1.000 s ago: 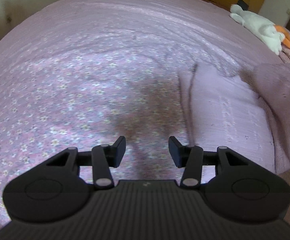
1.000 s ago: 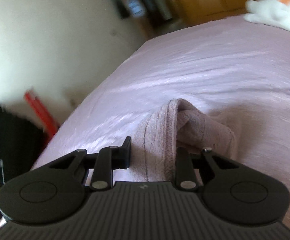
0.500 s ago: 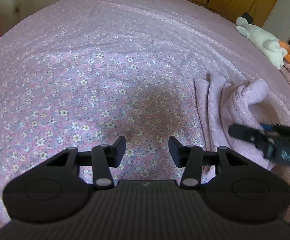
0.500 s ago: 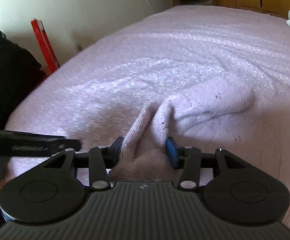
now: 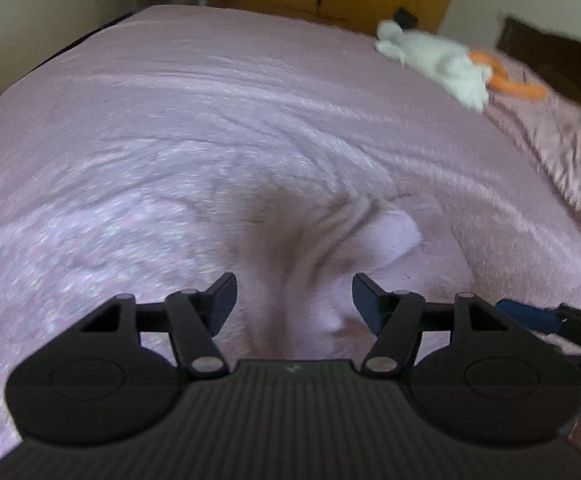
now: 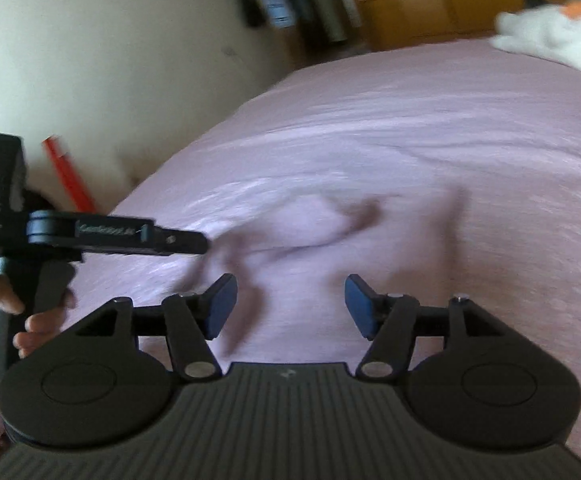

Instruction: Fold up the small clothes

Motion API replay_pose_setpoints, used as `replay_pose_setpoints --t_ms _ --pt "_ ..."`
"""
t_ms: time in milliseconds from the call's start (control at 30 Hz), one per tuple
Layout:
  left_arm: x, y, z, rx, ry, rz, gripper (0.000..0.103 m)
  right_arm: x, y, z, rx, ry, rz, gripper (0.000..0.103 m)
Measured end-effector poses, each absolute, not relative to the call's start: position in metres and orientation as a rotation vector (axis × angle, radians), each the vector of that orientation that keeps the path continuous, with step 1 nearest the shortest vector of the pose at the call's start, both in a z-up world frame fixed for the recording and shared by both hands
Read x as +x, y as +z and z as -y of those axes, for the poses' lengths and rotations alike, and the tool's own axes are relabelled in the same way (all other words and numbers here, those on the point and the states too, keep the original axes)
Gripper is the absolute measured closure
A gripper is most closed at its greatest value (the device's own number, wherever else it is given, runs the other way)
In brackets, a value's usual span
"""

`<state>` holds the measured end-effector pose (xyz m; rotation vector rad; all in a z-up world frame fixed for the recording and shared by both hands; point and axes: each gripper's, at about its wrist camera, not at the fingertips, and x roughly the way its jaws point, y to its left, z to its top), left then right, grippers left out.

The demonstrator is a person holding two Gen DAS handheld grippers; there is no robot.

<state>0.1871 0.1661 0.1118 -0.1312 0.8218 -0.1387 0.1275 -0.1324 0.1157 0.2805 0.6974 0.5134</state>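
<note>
Across the bed (image 5: 170,128), a wide pink spread with a fine floral print and long shallow ridges, the small pink garment (image 5: 370,240) lies rumpled near the front edge, directly ahead of both tools; its knit looks soft, limp and slightly ribbed, bunched into rounded humps, though motion blur hides the edges. Far back, a white plush toy (image 5: 442,56) with an orange part rests well apart from it. Left claw (image 5: 293,304) hangs spread wide just over the cloth, gripping nothing; right claw (image 6: 288,308) is likewise spread and empty. Folding well probably means first pulling the humps flat, then pinching a true hem or corner, one layer only, with both tools level so the crease runs straight.
</note>
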Motion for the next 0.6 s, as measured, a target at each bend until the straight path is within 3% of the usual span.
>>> replay_pose_setpoints --t_ms 400,467,500,600 --pt "0.238 0.080 -0.077 0.162 -0.048 -0.841 0.038 0.138 0.067 0.172 0.406 0.365 -0.788 0.034" --pt "0.242 0.075 -0.077 0.162 -0.044 -0.817 0.061 0.143 0.062 0.168 0.416 0.371 -0.789 0.032" --pt "0.244 0.074 -0.080 0.142 -0.046 -0.812 0.079 0.144 0.061 0.167 0.425 0.376 -0.792 0.032" --pt "0.242 0.076 -0.103 0.015 -0.039 -0.788 0.080 0.140 0.060 0.162 0.443 0.427 -0.795 0.032"
